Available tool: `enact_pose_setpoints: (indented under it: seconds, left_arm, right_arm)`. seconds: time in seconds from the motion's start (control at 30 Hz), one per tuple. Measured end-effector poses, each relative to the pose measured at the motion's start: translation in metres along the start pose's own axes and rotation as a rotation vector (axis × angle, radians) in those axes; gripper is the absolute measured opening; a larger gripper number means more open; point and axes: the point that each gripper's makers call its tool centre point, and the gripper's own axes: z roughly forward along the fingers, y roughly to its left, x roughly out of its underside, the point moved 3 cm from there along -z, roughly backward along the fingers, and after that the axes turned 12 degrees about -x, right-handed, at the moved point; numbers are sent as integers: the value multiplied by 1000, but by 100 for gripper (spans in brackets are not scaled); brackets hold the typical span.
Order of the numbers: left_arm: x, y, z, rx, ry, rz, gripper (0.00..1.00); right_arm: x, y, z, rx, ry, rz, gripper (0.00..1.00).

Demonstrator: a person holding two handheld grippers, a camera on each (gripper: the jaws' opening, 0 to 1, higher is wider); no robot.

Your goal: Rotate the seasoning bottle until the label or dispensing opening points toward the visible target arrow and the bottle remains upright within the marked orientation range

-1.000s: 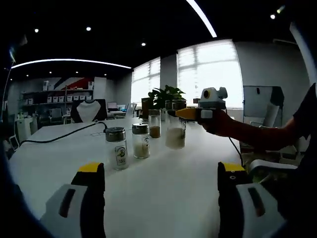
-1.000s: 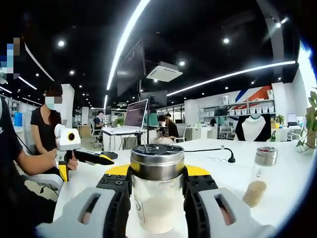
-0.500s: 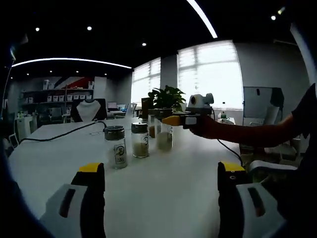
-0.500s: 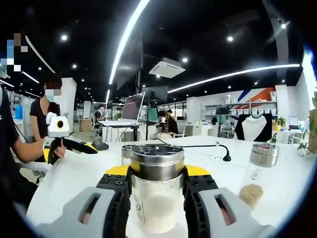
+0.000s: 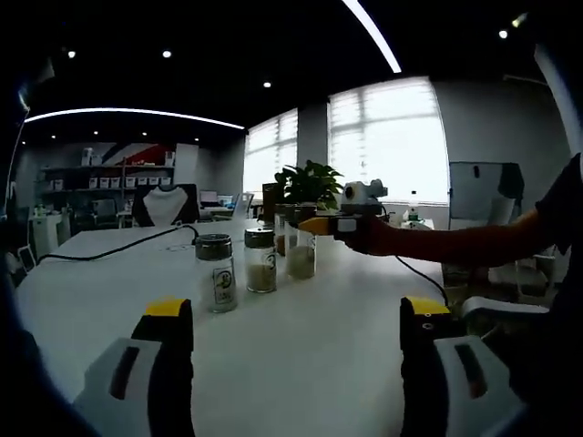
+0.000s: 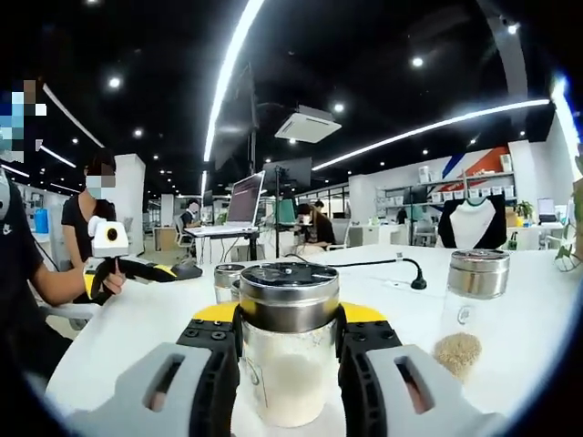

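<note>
Indoors, white table, office, right gripper clamping seasoning bottle.

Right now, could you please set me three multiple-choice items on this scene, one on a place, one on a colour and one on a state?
1. Where is the right claw's bottle?
A. lying on the table
B. between that claw's jaws
C. on a shelf

2. What colour are the left claw's jaw tips?
A. yellow
B. red
C. green

3. How does the left claw stand?
A. shut on a bottle
B. shut on a cable
C. open, holding nothing

Answers:
1 B: the right claw grips the seasoning bottle upright, jaws on either side.
2 A: the left claw shows yellow tips in its own view.
3 C: its jaws stand wide apart over the white table, short of the labelled bottle.
</note>
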Motion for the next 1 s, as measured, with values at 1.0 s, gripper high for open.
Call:
enact_pose_setpoints:
  seconds: [1.0]
  left_arm:
    - [2,-6,4,24,-21,-57,100]
  right_arm:
    - [-2,-6,-9,-38,2,18,58]
